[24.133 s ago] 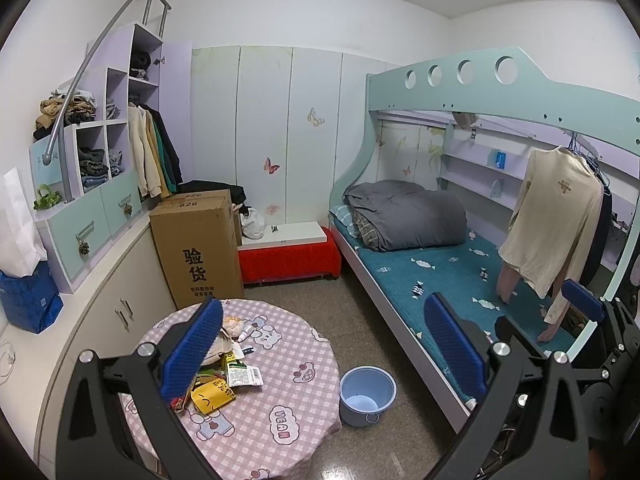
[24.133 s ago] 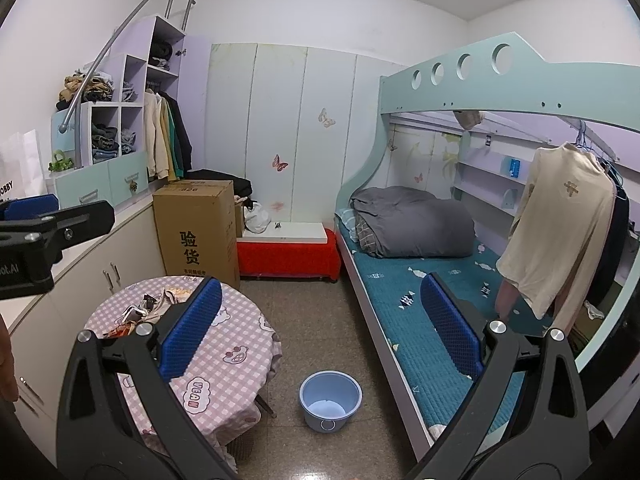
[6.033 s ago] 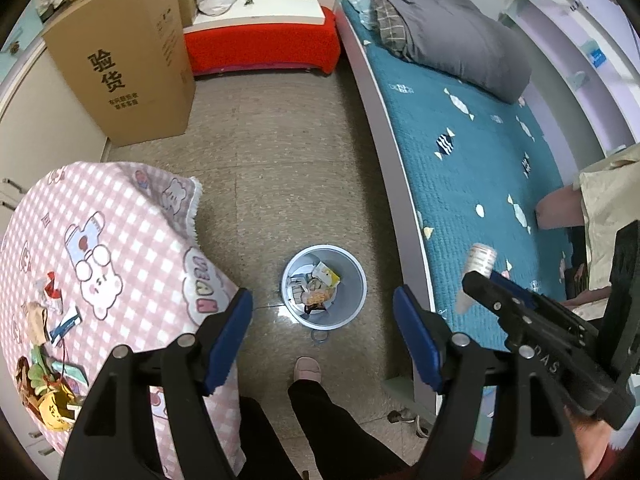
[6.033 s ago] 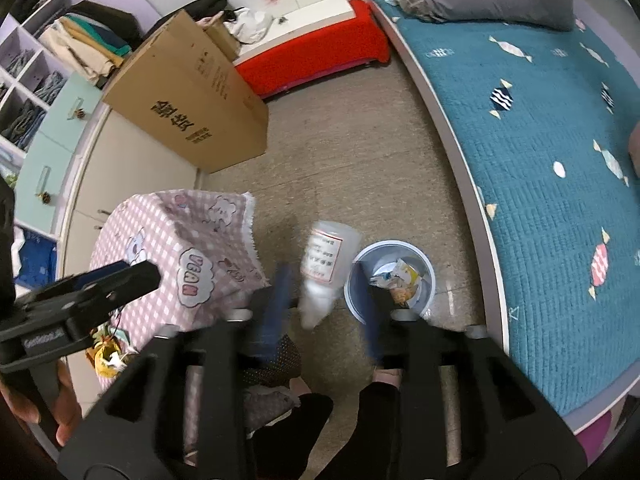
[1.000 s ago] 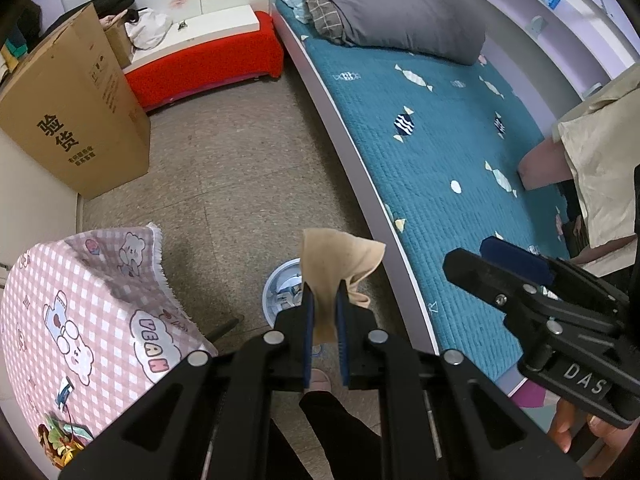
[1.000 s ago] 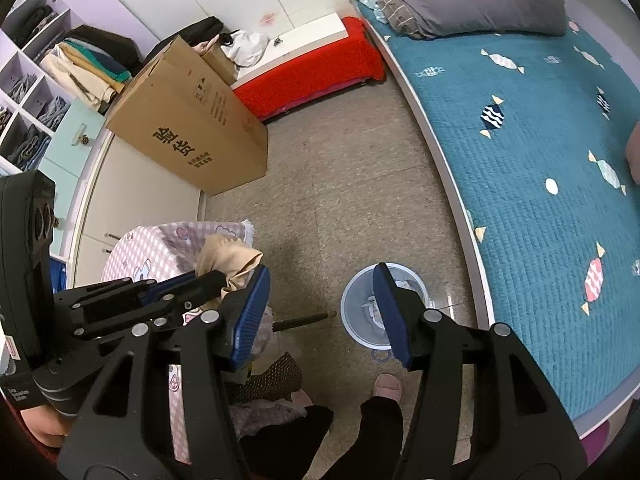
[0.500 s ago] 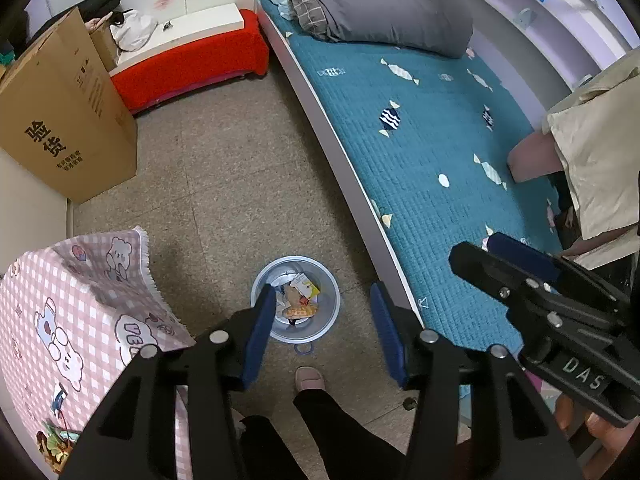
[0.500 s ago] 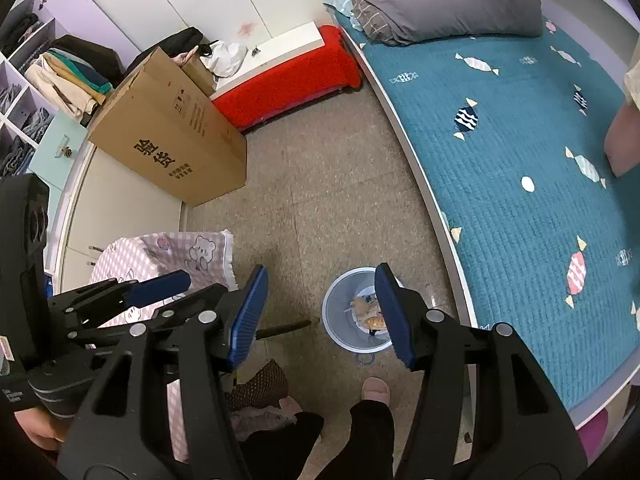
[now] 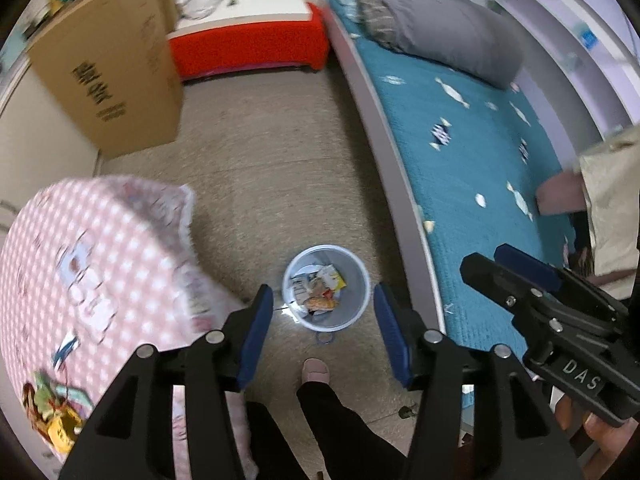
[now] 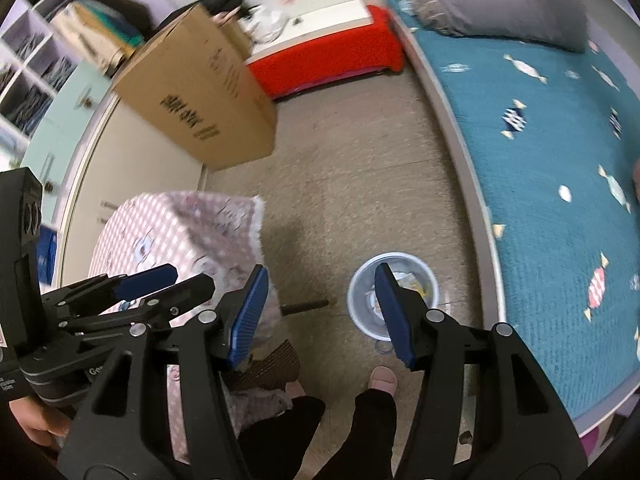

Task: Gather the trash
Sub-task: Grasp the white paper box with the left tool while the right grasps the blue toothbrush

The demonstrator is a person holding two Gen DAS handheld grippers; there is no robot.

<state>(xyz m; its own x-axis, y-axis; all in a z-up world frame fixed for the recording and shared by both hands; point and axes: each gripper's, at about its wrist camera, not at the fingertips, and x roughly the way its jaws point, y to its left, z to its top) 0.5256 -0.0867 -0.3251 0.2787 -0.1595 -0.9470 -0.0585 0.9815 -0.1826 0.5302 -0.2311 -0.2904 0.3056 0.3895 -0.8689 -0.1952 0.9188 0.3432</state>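
Observation:
A pale blue bin [image 9: 325,287] stands on the floor and holds several wrappers [image 9: 319,289]. My left gripper [image 9: 323,326] is open and empty, high above the bin. My right gripper [image 10: 318,312] is open and empty, also above the floor, with the bin [image 10: 394,296] partly behind its right finger. The right gripper also shows in the left wrist view [image 9: 532,280], and the left gripper in the right wrist view [image 10: 148,280]. More trash [image 9: 56,412] lies on the round table with the pink checked cloth [image 9: 80,264].
A cardboard box [image 9: 108,68] stands by the cabinets, a red low bench [image 9: 248,40] behind it. The bed with a teal cover [image 9: 472,168] runs along the right. The person's leg and foot [image 9: 316,372] stand just in front of the bin.
The left gripper opened and let go of the tan paper, which is no longer in view. Both views have since tilted and shifted left toward the table.

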